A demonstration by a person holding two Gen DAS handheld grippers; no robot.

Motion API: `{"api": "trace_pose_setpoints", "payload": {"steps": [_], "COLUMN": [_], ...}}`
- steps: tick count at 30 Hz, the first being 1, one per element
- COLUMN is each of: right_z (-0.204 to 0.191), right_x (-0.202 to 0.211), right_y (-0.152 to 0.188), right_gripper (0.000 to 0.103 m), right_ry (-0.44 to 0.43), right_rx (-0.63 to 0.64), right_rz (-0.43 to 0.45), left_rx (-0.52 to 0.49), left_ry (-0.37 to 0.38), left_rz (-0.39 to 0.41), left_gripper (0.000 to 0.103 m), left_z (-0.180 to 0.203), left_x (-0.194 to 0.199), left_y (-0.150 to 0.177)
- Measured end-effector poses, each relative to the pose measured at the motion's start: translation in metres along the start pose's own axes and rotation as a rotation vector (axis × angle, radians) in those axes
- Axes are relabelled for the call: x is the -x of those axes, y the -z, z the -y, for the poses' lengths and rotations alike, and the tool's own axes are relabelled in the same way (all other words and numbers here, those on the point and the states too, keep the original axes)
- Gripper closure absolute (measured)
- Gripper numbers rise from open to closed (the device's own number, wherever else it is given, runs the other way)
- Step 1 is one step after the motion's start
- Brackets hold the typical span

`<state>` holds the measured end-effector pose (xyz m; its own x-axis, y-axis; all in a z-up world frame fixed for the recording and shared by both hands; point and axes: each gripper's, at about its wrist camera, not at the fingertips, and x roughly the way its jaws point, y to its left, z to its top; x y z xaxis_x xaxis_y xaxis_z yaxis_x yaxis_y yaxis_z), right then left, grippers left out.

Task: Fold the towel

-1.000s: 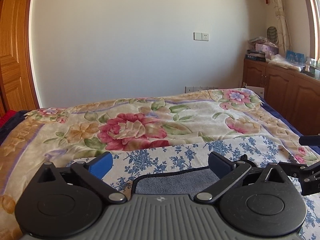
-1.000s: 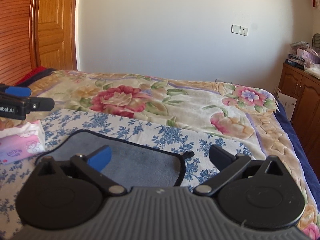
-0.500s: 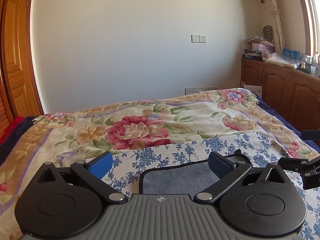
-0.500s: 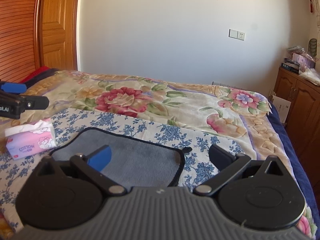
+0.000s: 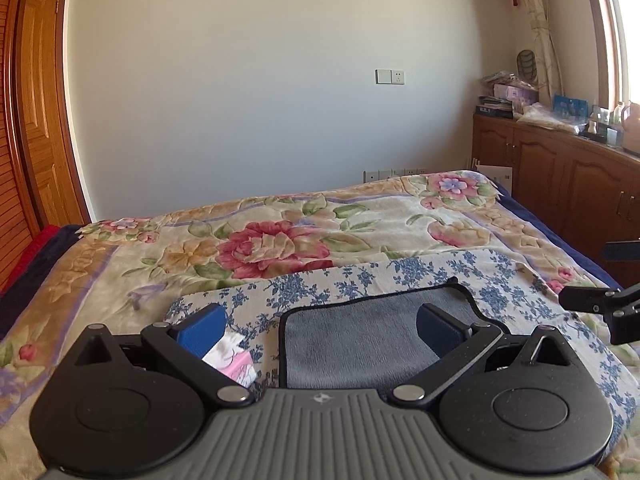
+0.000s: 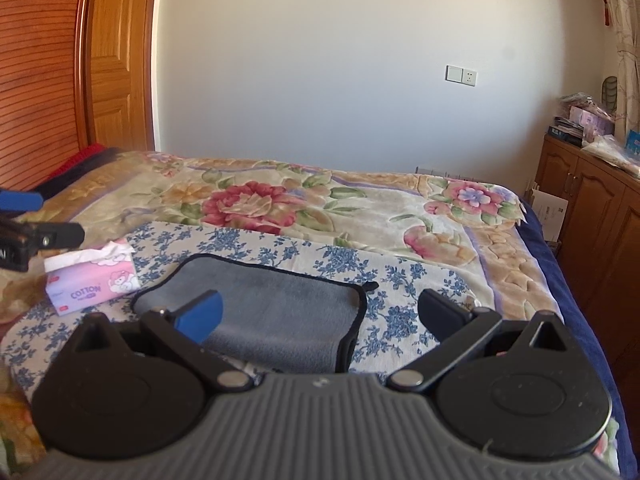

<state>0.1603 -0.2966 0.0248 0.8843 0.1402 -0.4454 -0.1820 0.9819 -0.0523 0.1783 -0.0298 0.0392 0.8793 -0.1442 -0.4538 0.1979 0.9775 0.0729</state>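
Note:
A grey towel with black edging (image 5: 360,336) lies flat on a blue-flowered white cloth (image 5: 360,280) on the bed; it also shows in the right wrist view (image 6: 276,304). My left gripper (image 5: 320,326) is open and empty, raised above the towel's near left part. My right gripper (image 6: 320,314) is open and empty, raised above the towel's near right part. The right gripper shows at the right edge of the left wrist view (image 5: 600,300). The left gripper shows at the left edge of the right wrist view (image 6: 36,232).
A pink tissue pack (image 6: 90,278) lies on the flowered cloth left of the towel, also in the left wrist view (image 5: 232,360). A floral blanket (image 5: 300,236) covers the bed. Wooden cabinets (image 5: 560,176) stand to the right, a wooden door (image 6: 116,60) to the left.
Both grippers have drawn back and up from the towel, so more of the towel, the flowered cloth and the tissue pack shows. Both stay open.

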Motion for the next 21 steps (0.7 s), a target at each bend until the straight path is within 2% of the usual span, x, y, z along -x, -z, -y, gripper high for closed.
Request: {"api": "trace_pose_setpoints", "payload": {"steps": [13, 21], "right_z": [-0.014, -0.018], "right_x": [0.046, 0.066], "right_y": [0.003, 0.013], "right_gripper": [0.000, 0.000], "right_ry": [-0.005, 0.000], "right_rx": [-0.013, -0.038], "right_rz": [0.027, 0.036], "left_rx": [-0.014, 0.031], "left_ry": [-0.007, -0.020], "left_rz": [0.002, 0.008], "left_gripper": [0.000, 0.000], "left_z": [0.004, 0.001], "left_x": [0.054, 0.076], "left_y": [0.013, 0.024]}}
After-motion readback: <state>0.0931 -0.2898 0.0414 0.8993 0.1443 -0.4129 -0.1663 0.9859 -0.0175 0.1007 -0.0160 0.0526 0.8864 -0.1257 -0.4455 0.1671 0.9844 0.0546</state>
